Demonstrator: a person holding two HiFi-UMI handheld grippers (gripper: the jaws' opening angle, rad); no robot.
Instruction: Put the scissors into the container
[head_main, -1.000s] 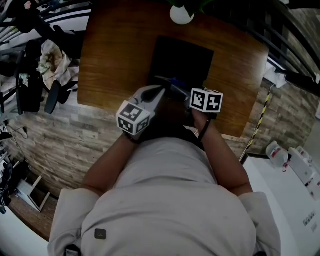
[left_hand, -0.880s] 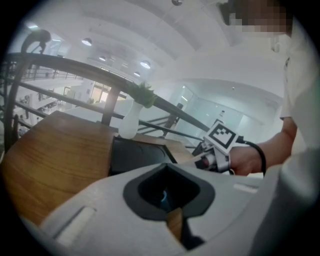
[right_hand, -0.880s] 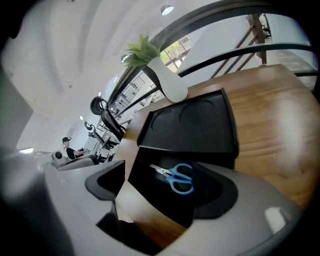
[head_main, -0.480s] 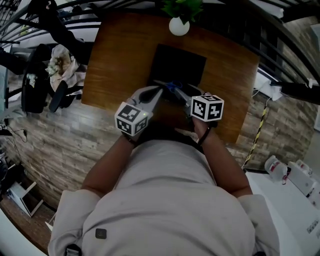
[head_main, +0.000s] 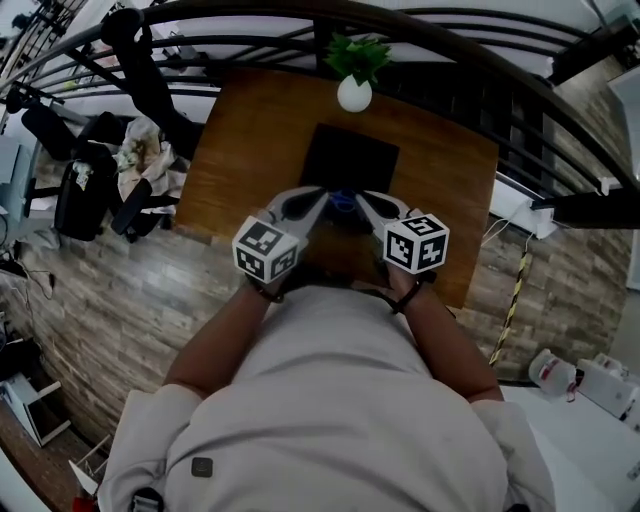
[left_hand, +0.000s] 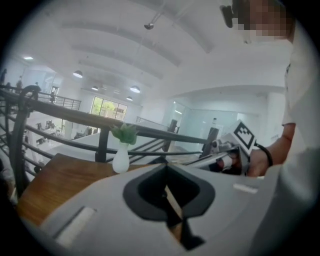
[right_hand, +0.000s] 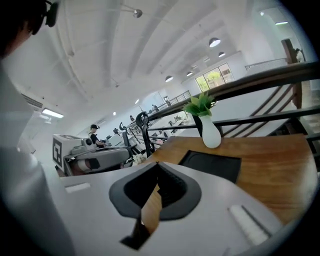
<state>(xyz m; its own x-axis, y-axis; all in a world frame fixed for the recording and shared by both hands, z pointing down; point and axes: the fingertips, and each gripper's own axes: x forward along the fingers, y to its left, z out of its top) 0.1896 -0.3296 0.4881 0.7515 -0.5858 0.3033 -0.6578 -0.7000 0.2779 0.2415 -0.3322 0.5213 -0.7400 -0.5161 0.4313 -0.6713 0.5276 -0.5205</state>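
Observation:
Blue scissor handles (head_main: 343, 203) show in the head view at the near edge of the black container (head_main: 350, 158) on the wooden table (head_main: 240, 150). Whether they lie fully inside I cannot tell. My left gripper (head_main: 322, 195) and right gripper (head_main: 361, 198) hover side by side just above them, tips pointing away from me. The right gripper's jaws have just been closing and now meet at the tip with nothing between them (right_hand: 158, 163). The left gripper's jaws (left_hand: 166, 165) also meet at the tip and hold nothing. Neither gripper view shows the scissors. The container (right_hand: 212, 164) lies ahead of the right gripper.
A white vase (head_main: 354, 93) with a green plant stands behind the container at the table's far edge, also seen as vase (right_hand: 210, 134) and vase (left_hand: 120, 159). A dark railing (head_main: 420, 40) curves behind the table. Chairs and clutter (head_main: 110, 180) stand on the floor to the left.
Both grippers have risen from the table. The right gripper's tips, at the blue handles a second ago, have left them, and the handles stay down by the container.

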